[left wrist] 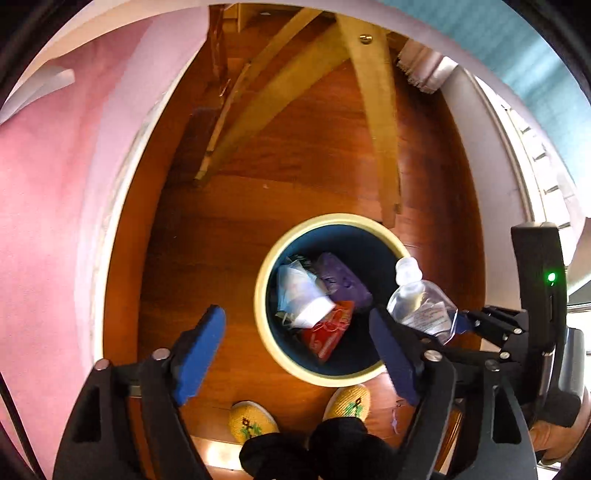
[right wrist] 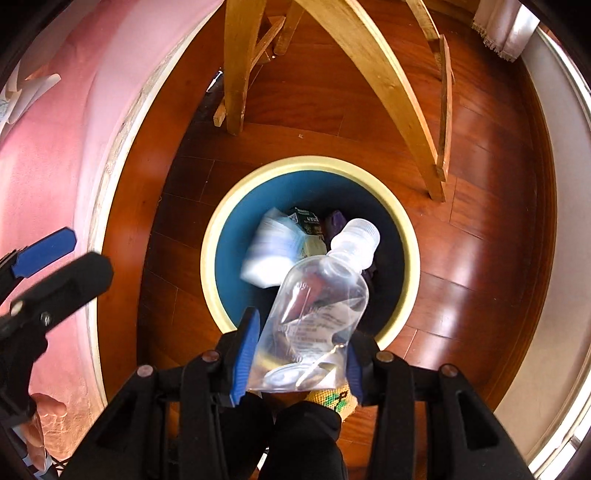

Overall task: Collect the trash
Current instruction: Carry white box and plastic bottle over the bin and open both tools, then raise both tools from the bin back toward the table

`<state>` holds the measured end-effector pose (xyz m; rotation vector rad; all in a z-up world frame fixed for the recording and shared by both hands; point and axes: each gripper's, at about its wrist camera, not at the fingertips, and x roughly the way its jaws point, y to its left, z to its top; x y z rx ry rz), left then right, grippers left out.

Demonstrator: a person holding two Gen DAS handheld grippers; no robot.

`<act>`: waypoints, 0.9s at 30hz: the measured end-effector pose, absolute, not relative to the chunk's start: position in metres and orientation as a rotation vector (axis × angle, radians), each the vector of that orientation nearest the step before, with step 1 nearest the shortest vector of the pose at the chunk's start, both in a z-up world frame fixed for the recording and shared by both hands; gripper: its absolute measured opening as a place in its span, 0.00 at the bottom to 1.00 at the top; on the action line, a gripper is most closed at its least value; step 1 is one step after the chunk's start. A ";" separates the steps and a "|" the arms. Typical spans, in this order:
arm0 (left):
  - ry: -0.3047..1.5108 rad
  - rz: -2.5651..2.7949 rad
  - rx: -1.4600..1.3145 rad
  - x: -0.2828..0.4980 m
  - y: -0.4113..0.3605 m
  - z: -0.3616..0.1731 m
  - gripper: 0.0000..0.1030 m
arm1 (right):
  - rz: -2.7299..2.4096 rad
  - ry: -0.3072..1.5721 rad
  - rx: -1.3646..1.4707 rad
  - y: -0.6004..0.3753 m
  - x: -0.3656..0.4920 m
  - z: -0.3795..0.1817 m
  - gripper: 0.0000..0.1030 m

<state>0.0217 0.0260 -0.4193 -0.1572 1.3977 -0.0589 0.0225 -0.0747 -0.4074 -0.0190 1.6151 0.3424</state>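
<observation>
A round bin [left wrist: 263,325] [right wrist: 207,254] with a cream rim and blue inside stands on the wood floor. It holds white paper [left wrist: 301,291], a purple wrapper [left wrist: 343,277] and a red packet [left wrist: 328,328]. My right gripper [right wrist: 299,350] is shut on a clear plastic bottle [right wrist: 321,306] by its base, cap pointing over the bin's mouth. The bottle also shows in the left wrist view [left wrist: 421,302]. A blurred white item [right wrist: 269,251] is over the bin's inside. My left gripper [left wrist: 299,354] is open and empty above the bin's near left rim.
Wooden chair legs [left wrist: 376,122] [right wrist: 391,96] stand just beyond the bin. A pink wall [left wrist: 55,221] with a skirting board runs along the left. My yellow slippers [left wrist: 251,421] are on the floor just before the bin. A curtain hem [right wrist: 498,33] hangs at far right.
</observation>
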 end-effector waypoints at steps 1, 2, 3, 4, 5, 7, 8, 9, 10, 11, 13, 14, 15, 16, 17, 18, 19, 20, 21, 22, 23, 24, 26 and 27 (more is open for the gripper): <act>1.397 -0.050 -0.157 0.021 0.028 -0.417 0.79 | 0.343 1.612 -0.019 -0.074 0.025 -0.411 0.42; 1.395 -0.042 -0.156 0.021 0.033 -0.415 0.79 | 0.343 1.610 -0.014 -0.073 0.027 -0.411 0.42; 1.391 -0.033 -0.157 0.020 0.036 -0.412 0.79 | 0.341 1.611 -0.005 -0.072 0.029 -0.411 0.42; 1.388 -0.025 -0.158 0.019 0.040 -0.408 0.79 | 0.334 1.612 0.007 -0.071 0.031 -0.410 0.42; 1.383 -0.014 -0.161 0.018 0.041 -0.405 0.79 | 0.328 1.608 0.015 -0.071 0.032 -0.408 0.44; 1.372 0.004 -0.167 0.016 0.045 -0.395 0.79 | 0.318 1.599 0.027 -0.070 0.034 -0.404 0.57; 1.366 0.012 -0.169 0.015 0.047 -0.391 0.79 | 0.317 1.595 0.034 -0.070 0.035 -0.400 0.61; 1.362 0.015 -0.170 0.014 0.049 -0.387 0.79 | 0.316 1.590 0.038 -0.069 0.035 -0.395 0.61; 1.357 0.016 -0.170 0.014 0.051 -0.381 0.79 | 0.315 1.584 0.036 -0.068 0.034 -0.390 0.61; 1.352 0.015 -0.168 0.013 0.051 -0.373 0.79 | 0.315 1.578 0.032 -0.067 0.033 -0.384 0.61; 1.337 0.015 -0.156 0.010 0.050 -0.355 0.79 | 0.316 1.569 0.028 -0.066 0.030 -0.370 0.61; 1.328 0.014 -0.148 0.008 0.049 -0.344 0.79 | 0.317 1.562 0.028 -0.066 0.027 -0.361 0.61; 1.320 0.014 -0.139 0.006 0.048 -0.333 0.79 | 0.316 1.554 0.028 -0.067 0.024 -0.351 0.61; 1.311 0.014 -0.132 0.005 0.048 -0.323 0.79 | 0.314 1.547 0.027 -0.067 0.021 -0.341 0.61; 1.303 0.013 -0.126 0.002 0.049 -0.311 0.79 | 0.311 1.538 0.029 -0.067 0.018 -0.331 0.61; 1.294 0.011 -0.120 -0.001 0.048 -0.299 0.79 | 0.311 1.530 0.031 -0.068 0.014 -0.318 0.61; 1.286 0.009 -0.116 -0.003 0.048 -0.287 0.79 | 0.310 1.523 0.033 -0.068 0.011 -0.307 0.61; 1.277 0.004 -0.112 -0.005 0.048 -0.274 0.79 | 0.308 1.517 0.036 -0.069 0.007 -0.293 0.61; 1.269 -0.001 -0.107 -0.007 0.049 -0.261 0.79 | 0.308 1.511 0.043 -0.070 0.003 -0.279 0.61; 1.259 -0.006 -0.102 -0.009 0.049 -0.247 0.79 | 0.309 1.503 0.049 -0.069 0.001 -0.264 0.61; 1.247 -0.011 -0.097 -0.011 0.049 -0.232 0.79 | 0.310 1.493 0.052 -0.069 -0.003 -0.250 0.61; 1.234 -0.018 -0.092 -0.014 0.049 -0.216 0.79 | 0.312 1.484 0.055 -0.068 -0.007 -0.234 0.61; 1.206 -0.033 -0.088 -0.018 0.049 -0.186 0.79 | 0.320 1.462 0.068 -0.067 -0.014 -0.203 0.61; 1.189 -0.042 -0.085 -0.020 0.049 -0.171 0.79 | 0.322 1.449 0.072 -0.068 -0.018 -0.188 0.61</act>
